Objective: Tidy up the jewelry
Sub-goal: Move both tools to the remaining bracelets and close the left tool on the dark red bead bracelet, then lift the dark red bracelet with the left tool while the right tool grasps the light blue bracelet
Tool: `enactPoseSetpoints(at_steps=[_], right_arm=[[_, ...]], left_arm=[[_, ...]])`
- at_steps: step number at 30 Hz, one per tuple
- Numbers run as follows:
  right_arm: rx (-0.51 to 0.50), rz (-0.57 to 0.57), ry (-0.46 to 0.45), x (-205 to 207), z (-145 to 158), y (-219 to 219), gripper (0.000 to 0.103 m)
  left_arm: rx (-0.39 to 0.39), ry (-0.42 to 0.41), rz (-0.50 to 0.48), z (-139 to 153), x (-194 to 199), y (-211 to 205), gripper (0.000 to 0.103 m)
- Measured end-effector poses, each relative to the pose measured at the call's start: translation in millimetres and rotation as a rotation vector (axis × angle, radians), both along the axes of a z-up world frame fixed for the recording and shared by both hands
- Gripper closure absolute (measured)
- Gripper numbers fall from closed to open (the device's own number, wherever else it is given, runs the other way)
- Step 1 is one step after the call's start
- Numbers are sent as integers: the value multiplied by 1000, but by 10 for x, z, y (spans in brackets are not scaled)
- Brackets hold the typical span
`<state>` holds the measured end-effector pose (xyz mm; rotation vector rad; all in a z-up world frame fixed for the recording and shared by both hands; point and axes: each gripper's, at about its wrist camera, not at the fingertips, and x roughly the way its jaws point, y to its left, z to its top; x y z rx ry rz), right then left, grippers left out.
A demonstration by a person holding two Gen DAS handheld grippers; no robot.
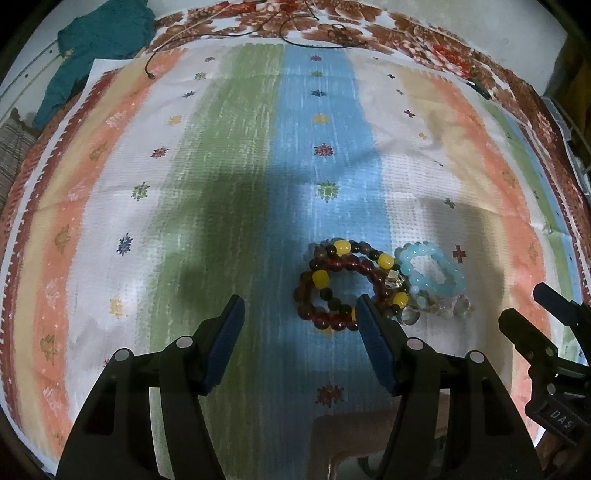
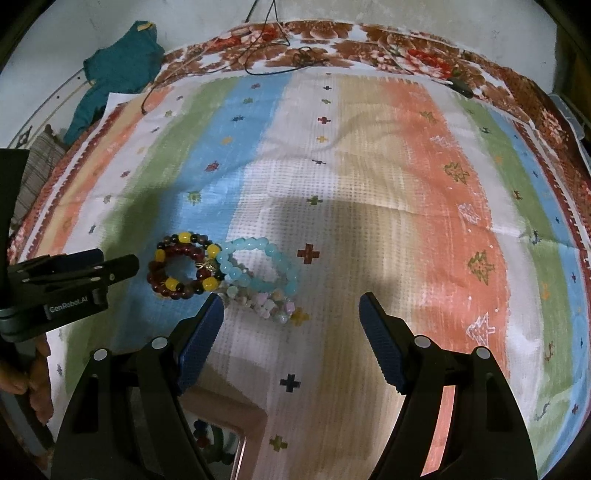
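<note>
A heap of bead bracelets lies on a striped cloth [image 1: 184, 166]. A dark red bracelet with yellow beads [image 1: 343, 284] [image 2: 181, 269] overlaps a light blue one [image 1: 430, 271] [image 2: 258, 269]. A pale pink and clear one [image 1: 447, 308] [image 2: 266, 308] lies against their near side. My left gripper [image 1: 300, 310] [image 2: 120, 258] is open above the cloth, its right finger [image 1: 369, 325] over the near edge of the dark red bracelet. My right gripper [image 2: 291, 306] [image 1: 521, 302] is open too, its left finger [image 2: 207, 332] beside the pale bracelet. Neither holds anything.
A pink-rimmed box [image 2: 225, 417] with beads inside shows at the near edge, under my right gripper. A teal garment [image 1: 99, 48] [image 2: 118, 62] lies at the far left. Thin dark cords [image 1: 295, 33] [image 2: 280, 55] cross the floral sheet behind. A hand [image 2: 33, 376] holds the left gripper.
</note>
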<state>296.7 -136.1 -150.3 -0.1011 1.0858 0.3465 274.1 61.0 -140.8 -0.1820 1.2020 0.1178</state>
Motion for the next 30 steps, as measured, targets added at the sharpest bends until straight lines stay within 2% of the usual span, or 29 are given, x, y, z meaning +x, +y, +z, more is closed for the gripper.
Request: enactPoseSetpoints(at_steps=[9, 12, 18, 22, 23, 28, 30], right_arm=[[-29, 8, 15, 156, -146, 75, 27], [-34, 9, 32, 209, -201, 91, 27], [-48, 15, 46, 302, -284, 135, 27], [-52, 23, 59, 369, -350, 171, 27], [-50, 28, 64, 379, -362, 181, 28], [-41, 25, 109, 449, -467, 182, 41], [-42, 21, 117, 469, -501, 175, 44]], left_arm=[[-10, 21, -20, -117, 148, -18, 43], [-13, 27, -28, -157, 201, -18, 50], [-23, 43, -42, -237, 292, -20, 52], [-26, 52, -56, -292, 341, -66, 59], [-21, 56, -65, -310, 352, -87, 63], [5, 72, -76, -361, 358, -125, 81], [8, 71, -79, -368, 354, -120, 82]])
